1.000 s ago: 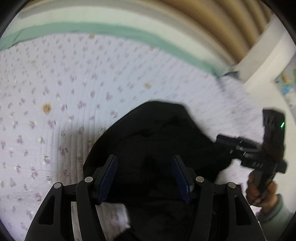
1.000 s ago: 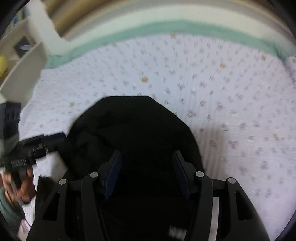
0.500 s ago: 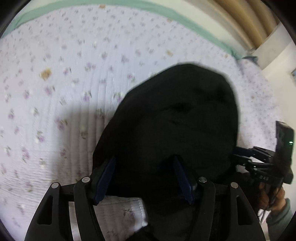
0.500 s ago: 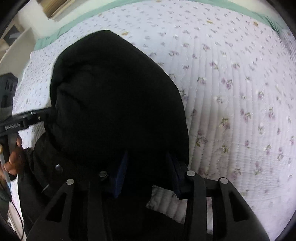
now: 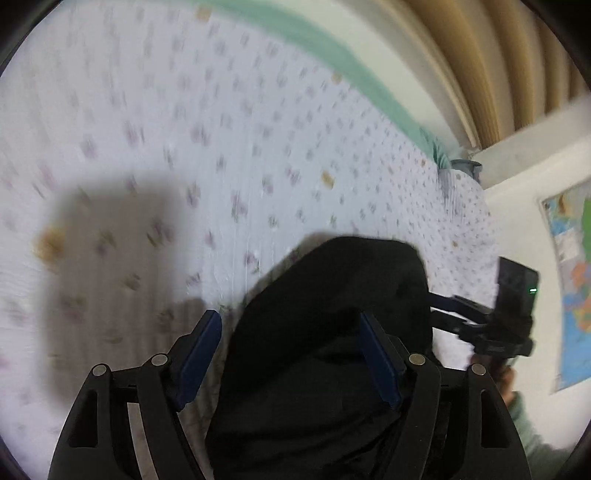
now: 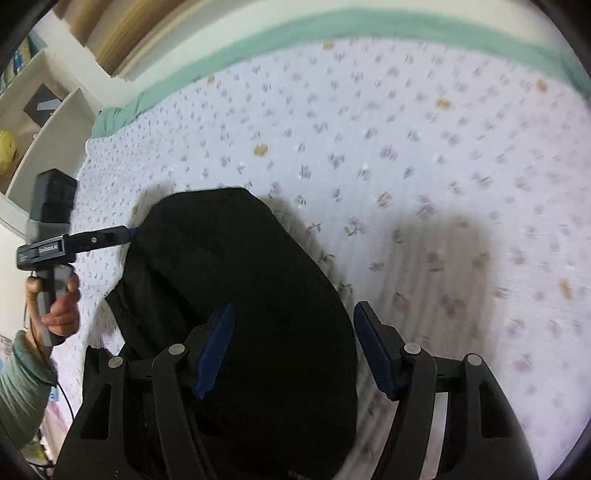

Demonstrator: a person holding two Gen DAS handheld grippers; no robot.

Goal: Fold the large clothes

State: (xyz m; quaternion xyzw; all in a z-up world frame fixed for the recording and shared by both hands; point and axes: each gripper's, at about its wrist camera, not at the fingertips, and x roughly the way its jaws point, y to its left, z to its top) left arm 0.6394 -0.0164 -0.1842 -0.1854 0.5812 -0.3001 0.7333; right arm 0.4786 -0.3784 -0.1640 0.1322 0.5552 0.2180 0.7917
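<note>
A black garment (image 5: pixel 332 332) lies bunched on the floral quilt (image 5: pixel 184 147) of a bed. My left gripper (image 5: pixel 290 321) hangs over the garment's left edge. Its jaws are opening, the cloth lies between them, and the pads do not press on it. My right gripper (image 6: pixel 293 308) stands over the garment's (image 6: pixel 229 295) right edge with its jaws opening too; the right pad (image 6: pixel 373 350) is off the cloth. In the right wrist view the left gripper (image 6: pixel 123 234) reaches the garment's far left side. In the left wrist view the right gripper (image 5: pixel 436 308) is beside the cloth.
A green band (image 6: pixel 332 33) runs along the bed's far edge, with tan curtains (image 5: pixel 498 55) behind it. A white shelf (image 6: pixel 44 122) with a yellow object (image 6: pixel 7 151) stands at one side. A map (image 5: pixel 569 288) hangs on the wall at the other side. Hands and grey-green sleeves (image 6: pixel 22 387) hold the grippers.
Both grippers' jaws have spread wider; the right one narrowed first. The black garment filled the views half a second ago and now sits lower and smaller, with more quilt showing.
</note>
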